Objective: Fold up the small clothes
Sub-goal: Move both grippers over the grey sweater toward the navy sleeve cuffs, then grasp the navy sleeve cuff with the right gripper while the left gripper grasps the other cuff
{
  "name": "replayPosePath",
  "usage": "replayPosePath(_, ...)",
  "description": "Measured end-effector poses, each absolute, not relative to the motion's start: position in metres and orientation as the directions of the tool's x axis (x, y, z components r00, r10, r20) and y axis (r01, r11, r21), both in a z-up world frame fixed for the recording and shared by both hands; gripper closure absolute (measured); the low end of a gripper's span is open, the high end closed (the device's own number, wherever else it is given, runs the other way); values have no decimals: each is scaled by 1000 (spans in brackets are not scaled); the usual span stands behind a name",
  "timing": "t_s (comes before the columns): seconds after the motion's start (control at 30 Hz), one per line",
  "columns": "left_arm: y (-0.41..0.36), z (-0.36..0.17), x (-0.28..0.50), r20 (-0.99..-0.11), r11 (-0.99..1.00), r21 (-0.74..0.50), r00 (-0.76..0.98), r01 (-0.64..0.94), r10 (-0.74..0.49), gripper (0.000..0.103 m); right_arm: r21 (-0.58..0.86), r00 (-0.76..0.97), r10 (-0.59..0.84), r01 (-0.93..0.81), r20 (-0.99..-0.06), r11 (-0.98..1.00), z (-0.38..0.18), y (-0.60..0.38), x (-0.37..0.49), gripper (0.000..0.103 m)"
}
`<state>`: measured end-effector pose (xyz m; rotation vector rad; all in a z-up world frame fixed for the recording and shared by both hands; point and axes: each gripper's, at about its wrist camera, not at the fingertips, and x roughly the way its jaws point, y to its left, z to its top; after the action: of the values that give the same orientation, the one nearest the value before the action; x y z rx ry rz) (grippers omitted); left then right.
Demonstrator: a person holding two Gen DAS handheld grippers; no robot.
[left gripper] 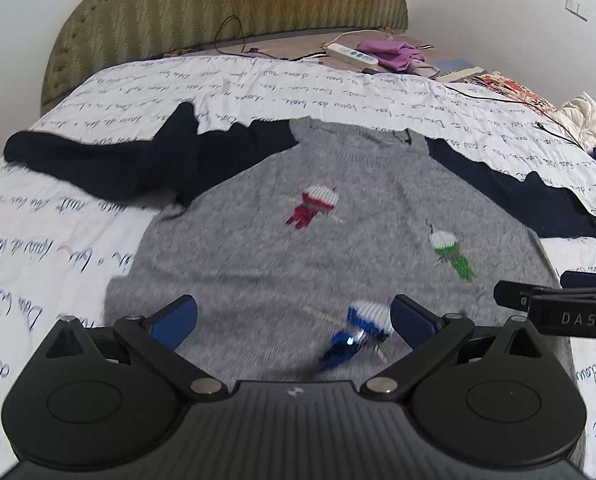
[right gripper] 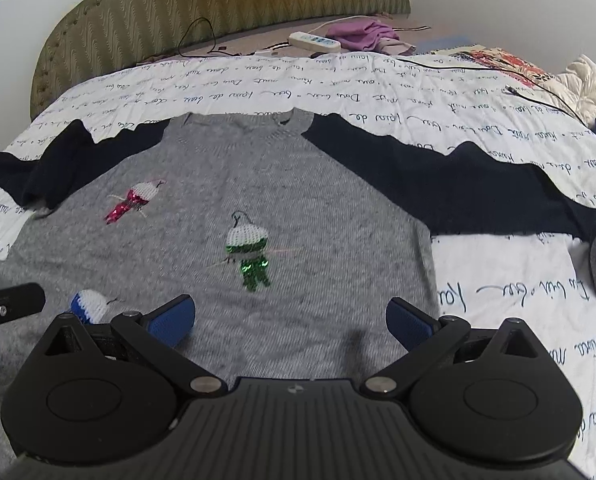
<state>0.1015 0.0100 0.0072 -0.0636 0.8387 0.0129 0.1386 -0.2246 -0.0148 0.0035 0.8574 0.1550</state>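
We see grey knit sweater with navy sleeves (left gripper: 258,248) flat on white script-printed bedsheet (left gripper: 38,248), sleeves out toward 9 and 3 o'clock. Our left gripper (left gripper: 294,320) at 6 o'clock over hem, jaws wide apart, empty. Our right gripper (right gripper: 290,320) likewise spread wide, holding nothing.

White walls, olive padded headboard (right gripper: 218,4), script-printed bedsheet (right gripper: 378,92) (power strip (right gripper: 314,41) behind).
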Motion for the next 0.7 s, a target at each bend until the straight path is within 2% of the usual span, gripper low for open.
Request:
replayPosePath(0.27, -4, 4, 150, -751, 1000, -6, 660, -20, 8, 0, 70, 655, 144, -138, -742, 988, -16, -232, 163, 0)
replayPosePath(0.43, -9, 5, 166, -743, 998, -58, 669, -23, -28, 0, 205, 759, 169, -49, -629, 978, -7, -274, 169, 0)
replayPosePath(0.6, -29, -1, 178, -752, 1000, -19, 659, 14, -24, 0, 302, 826, 106, 80, -554, 950, -14, -339, 165, 0)
replayPosePath(0.7, -40, -6, 184, -760, 999, -14, 649, 36, -34, 0, 399, 874, 74, 142, -479, 906, -21, -391, 152, 0)
